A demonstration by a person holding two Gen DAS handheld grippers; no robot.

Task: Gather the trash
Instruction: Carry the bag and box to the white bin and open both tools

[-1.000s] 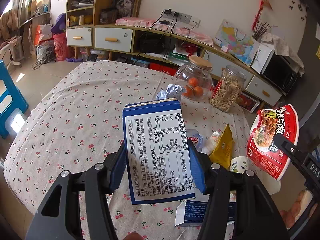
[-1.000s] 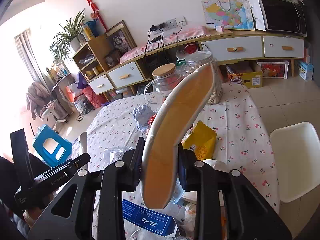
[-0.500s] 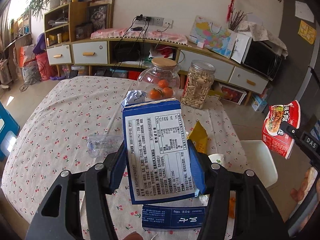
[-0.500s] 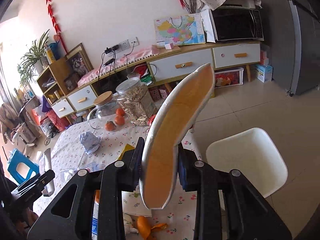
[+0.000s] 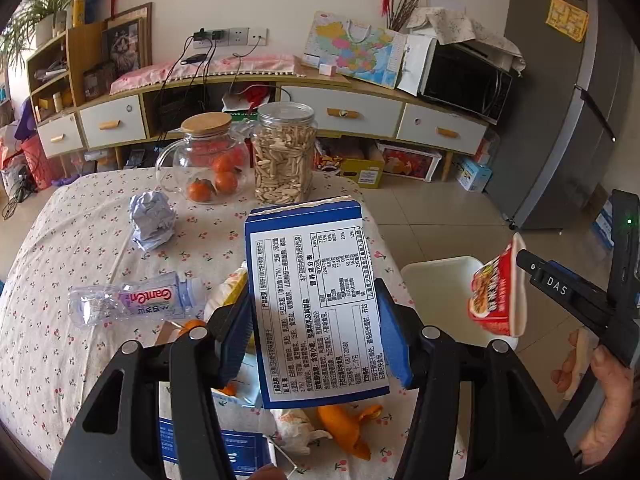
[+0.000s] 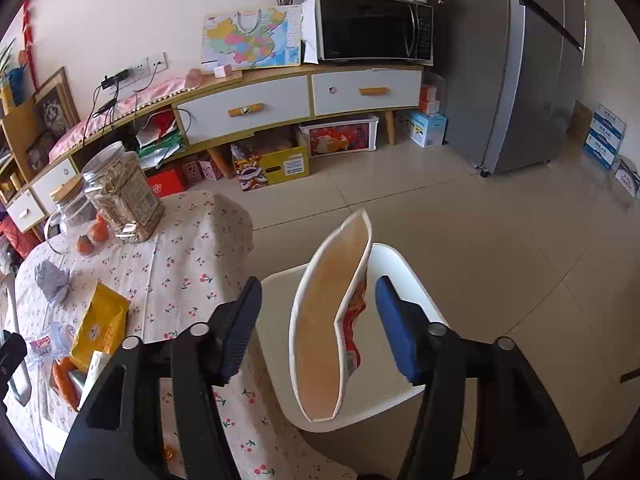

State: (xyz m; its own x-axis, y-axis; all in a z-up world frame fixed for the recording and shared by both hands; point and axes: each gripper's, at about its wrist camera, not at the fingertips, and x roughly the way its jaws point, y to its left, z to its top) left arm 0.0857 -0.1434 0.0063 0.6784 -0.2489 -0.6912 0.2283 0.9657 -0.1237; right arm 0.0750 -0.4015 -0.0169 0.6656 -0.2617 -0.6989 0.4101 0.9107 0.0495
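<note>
The left claw [image 5: 312, 340] points down over the counter's [image 5: 72, 248] near edge, clamped on an upright blue box [image 5: 314, 304]. Past the counter's right edge, the right claw [image 6: 318, 328] is opening above a white bin [image 6: 400, 384]; the flattened noodle cup [image 6: 332, 320] stands between its pads [image 6: 394, 328], touching neither.

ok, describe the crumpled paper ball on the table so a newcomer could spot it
On the cherry-print tablecloth, look in front of the glass jug holding oranges. The paper ball lies just left of it and beyond the flattened clear bottle. It is the only pale bluish-white crumpled wad there; the other litter is boxes, wrappers and orange peel.
</note>
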